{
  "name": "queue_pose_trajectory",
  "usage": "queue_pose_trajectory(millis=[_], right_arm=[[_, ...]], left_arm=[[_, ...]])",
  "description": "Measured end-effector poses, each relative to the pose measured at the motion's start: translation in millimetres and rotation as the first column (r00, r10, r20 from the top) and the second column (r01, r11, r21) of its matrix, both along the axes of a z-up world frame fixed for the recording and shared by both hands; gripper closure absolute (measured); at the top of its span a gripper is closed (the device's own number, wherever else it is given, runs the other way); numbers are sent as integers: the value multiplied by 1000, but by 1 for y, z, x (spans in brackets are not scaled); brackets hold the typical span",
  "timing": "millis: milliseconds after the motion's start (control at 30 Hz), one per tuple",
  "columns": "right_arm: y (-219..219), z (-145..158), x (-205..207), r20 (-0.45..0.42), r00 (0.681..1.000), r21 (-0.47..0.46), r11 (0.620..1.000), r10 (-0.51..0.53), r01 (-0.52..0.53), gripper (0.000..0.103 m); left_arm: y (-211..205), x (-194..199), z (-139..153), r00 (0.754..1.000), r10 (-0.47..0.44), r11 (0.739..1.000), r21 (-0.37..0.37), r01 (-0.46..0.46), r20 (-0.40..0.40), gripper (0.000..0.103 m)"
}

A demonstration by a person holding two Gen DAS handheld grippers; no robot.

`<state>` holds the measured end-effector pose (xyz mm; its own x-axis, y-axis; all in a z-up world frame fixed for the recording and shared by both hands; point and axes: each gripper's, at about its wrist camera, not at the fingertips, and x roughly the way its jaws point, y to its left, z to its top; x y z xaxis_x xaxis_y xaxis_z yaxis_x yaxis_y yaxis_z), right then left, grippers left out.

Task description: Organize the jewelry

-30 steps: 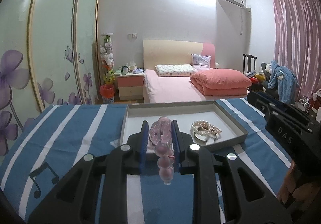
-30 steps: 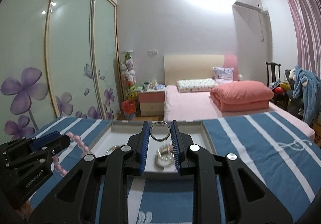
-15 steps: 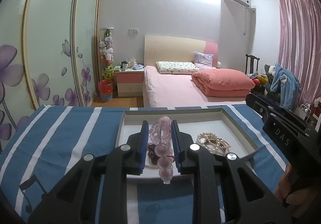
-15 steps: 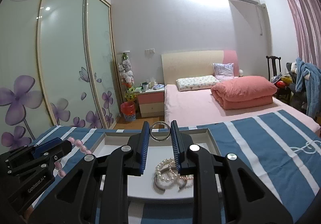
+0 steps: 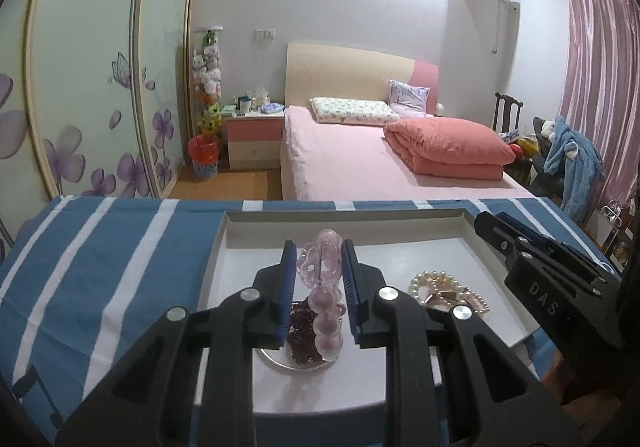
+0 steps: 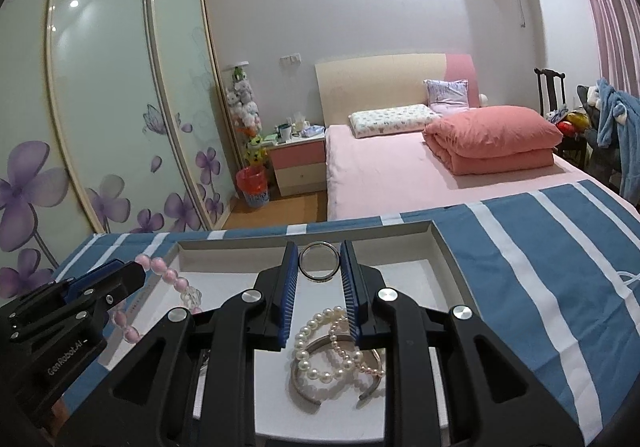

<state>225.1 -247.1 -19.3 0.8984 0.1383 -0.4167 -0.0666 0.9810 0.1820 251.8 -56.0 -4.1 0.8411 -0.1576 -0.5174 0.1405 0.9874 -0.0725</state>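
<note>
Both grippers have carried their loads in over the tray (image 5: pixel 432 215) since a second ago: then the tray lay ahead of the fingers, and now much of its white floor sits under them in both wrist views, while the grips themselves look unchanged.

Behind everything stands a bedroom: a pink bed (image 5: pixel 360 163) with a folded coral quilt (image 5: pixel 448 147), a wardrobe with sliding doors (image 6: pixel 100 107) printed with purple flowers, and a pink curtain (image 5: pixel 600 79) at the right edge. Nearer, a blue cloth with white stripes (image 5: pixel 100 267) covers the surface on which the shallow grey-rimmed tray rests.

The left gripper (image 5: pixel 319 271) is closed narrowly on a pink bead bracelet (image 5: pixel 322 279); a clear flower-shaped bead sits pinched between the blue pads, and the round beads hang down in front of them, above the left part of the tray. The right wrist view shows the same strand dangling from the left gripper's tip over the tray's left rim. The right gripper (image 6: pixel 319 267) is closed just as narrowly on a silver ring (image 6: pixel 319 267), held upright between its pads over the tray's middle.

In the tray lie a pearl bracelet (image 6: pixel 320 347) tangled with an open silver bangle (image 6: pixel 308 393) under the right gripper, and, beneath the left one, a dark red beaded piece (image 5: pixel 302 331) with a thin metal hoop (image 5: pixel 280 361) just beside it.
</note>
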Motion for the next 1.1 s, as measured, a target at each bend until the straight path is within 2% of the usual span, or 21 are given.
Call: queue_pose_trajectory(millis=[167,200,233,267,500,633,700,933,1000,1100], right_arm=[[-1,-5,3,-28,1000,12,1000,3,-3,79],[-1,-5,5,-32,999,13,1000,5,-4,73],[-2,-5,5,-33,999,11,1000,1,-1,63],[-2,-6,4,-32,999,10,1000,-4,5,60],[-6,3,-7,-15,1000,15,1000,-25,25,59],[-10,8,-22,-14,1000,11,1000,-27,27,59],[-12,11,-35,-16,1000,11,1000,-24,24,59],[-10,17,-84,-31,1000,-1,1000,3,-3,59],[-8,19,-105,-28,1000,-10,1000,11,-11,58],[-6,21,-127,-22,1000,-17,1000,12,-13,48]], left_arm=[[1,6,-7,1000,19,1000,1,-19,-6,78],[2,5,-7,1000,22,1000,2,-22,-4,74],[3,5,-6,1000,26,1000,0,-26,-1,71],[4,4,-5,999,31,1000,-1,-31,5,66],[20,-12,4,997,71,997,-7,-71,22,66],[35,-34,10,996,90,996,-16,-89,29,64],[42,-47,13,994,100,995,-17,-100,36,60],[66,-115,16,991,119,993,-15,-118,61,50],[70,-131,15,991,119,993,-20,-118,64,43],[76,-156,13,991,117,993,-32,-115,68,32]])
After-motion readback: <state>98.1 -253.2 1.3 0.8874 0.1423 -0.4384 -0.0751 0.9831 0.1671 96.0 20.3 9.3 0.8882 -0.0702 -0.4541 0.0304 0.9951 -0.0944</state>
